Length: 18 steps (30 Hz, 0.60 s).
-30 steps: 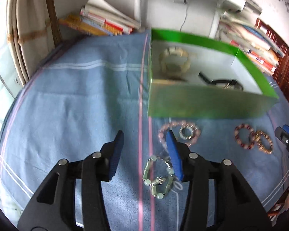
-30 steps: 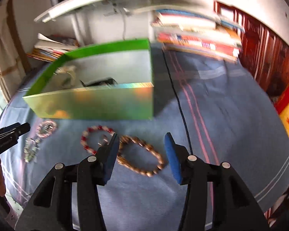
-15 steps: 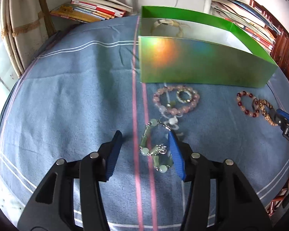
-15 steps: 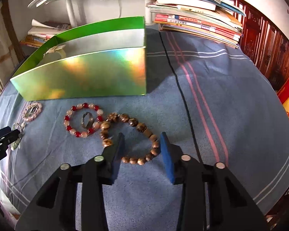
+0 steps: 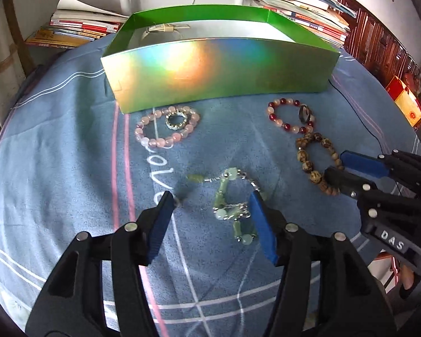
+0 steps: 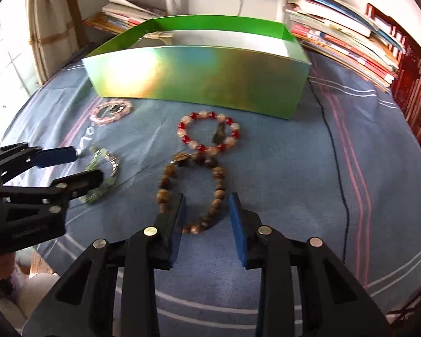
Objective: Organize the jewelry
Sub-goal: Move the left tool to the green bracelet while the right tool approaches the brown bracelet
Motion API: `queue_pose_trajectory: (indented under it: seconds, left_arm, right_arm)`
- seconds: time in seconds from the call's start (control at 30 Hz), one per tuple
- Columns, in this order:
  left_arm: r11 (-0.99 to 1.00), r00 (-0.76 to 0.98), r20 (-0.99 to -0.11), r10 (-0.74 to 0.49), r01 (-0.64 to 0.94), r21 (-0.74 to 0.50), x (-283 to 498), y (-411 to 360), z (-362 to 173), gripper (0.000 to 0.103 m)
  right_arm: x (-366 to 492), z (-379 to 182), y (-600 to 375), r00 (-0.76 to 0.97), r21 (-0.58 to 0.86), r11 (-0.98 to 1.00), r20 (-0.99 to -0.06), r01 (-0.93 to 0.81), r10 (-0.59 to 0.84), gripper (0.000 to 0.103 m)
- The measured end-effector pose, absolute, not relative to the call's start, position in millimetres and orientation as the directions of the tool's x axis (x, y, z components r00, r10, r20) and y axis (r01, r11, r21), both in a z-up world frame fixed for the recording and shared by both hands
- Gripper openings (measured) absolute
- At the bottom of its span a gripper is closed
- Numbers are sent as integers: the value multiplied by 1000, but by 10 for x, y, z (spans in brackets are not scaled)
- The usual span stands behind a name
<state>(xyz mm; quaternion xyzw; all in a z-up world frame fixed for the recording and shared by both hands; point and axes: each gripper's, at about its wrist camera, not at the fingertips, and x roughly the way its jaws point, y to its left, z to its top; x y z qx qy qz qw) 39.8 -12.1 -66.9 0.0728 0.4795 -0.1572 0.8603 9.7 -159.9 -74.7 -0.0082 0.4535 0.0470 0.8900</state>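
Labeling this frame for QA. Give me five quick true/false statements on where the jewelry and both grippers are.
1. The brown bead bracelet lies between the open pads of the right gripper. True.
2. The left gripper is clamped shut on the pink bracelet. False: it is open around the green bracelet; the pink one lies near the green box.
3. A dark ring sits inside the red and white bracelet. True.
4. The box holds nothing. False: a pale bracelet shows inside.
5. The tablecloth is plain red. False: blue with stripes.
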Motion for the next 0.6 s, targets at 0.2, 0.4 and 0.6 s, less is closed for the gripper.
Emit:
queue_pose_trajectory:
  seconds: [0.2,0.4,0.6]
  left_arm:
    - [952,497,-848,-182,305,-26,442,19,-686,57]
    - [960,499,-849,-172,277,-32,474,151,-671,57]
    - [968,509,-848,-147,250,-18,479,189,-676,57]
  right_arm:
    - [163,-776,-1707,598,22,1000,-801,-20,30,33]
    - [176,-807,-1677,617,20,1000,-787,-18,26,48]
    - [197,-815,-1639,635,11,1000,-772,-24,23,50]
